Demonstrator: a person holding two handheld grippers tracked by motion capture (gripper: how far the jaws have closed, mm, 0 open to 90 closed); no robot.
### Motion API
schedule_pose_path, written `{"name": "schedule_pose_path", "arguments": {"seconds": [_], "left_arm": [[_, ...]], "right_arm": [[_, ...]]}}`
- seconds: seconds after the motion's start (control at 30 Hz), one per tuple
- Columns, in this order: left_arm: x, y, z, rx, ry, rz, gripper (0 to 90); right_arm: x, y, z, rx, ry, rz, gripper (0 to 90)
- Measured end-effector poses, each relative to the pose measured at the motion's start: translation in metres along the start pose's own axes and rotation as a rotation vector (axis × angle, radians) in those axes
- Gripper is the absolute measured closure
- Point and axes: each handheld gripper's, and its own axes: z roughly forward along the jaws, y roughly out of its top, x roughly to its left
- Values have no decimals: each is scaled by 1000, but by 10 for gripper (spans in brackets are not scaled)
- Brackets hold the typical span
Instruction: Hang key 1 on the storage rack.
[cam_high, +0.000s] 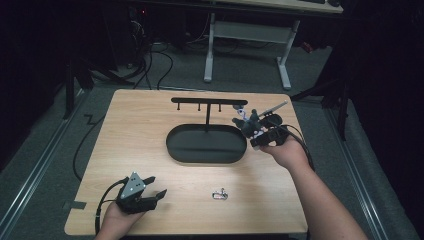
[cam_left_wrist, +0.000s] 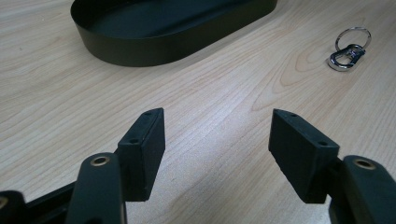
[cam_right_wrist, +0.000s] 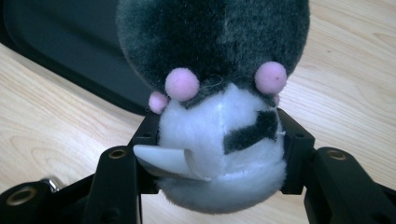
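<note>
Seemingly the job is to hang small trinkets on the black rack (cam_high: 209, 102) that rises from the oval tray (cam_high: 206, 144) at the table's centre, and it looks about half begun. At about two o'clock from the tray, the right gripper (cam_high: 256, 131) is clamped on a plush toy (cam_right_wrist: 212, 93), grey and white with pink dots, lifted near the rack's right end but not yet hung. At seven o'clock the left gripper (cam_left_wrist: 217, 154) rests with jaws apart and empty. A metal key ring (cam_left_wrist: 348, 49) lies untouched on the wooden table (cam_high: 150, 150) at six o'clock.
</note>
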Motion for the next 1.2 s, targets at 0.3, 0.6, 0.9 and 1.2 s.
{"name": "schedule_pose_path", "arguments": {"seconds": [0.3,0.6,0.9,1.2], "left_arm": [[0,0,0,9,-6,5,369],[0,0,1,8,-4,8,370],[-1,1,3,12,-6,9,369],[-4,1,6,17,-10,11,369]], "right_arm": [[7,3,37,-39,11,24,460],[11,5,46,-30,-6,30,346],[15,-22,15,-127,-25,4,377],[25,-79,15,-273,-13,-8,392]]}}
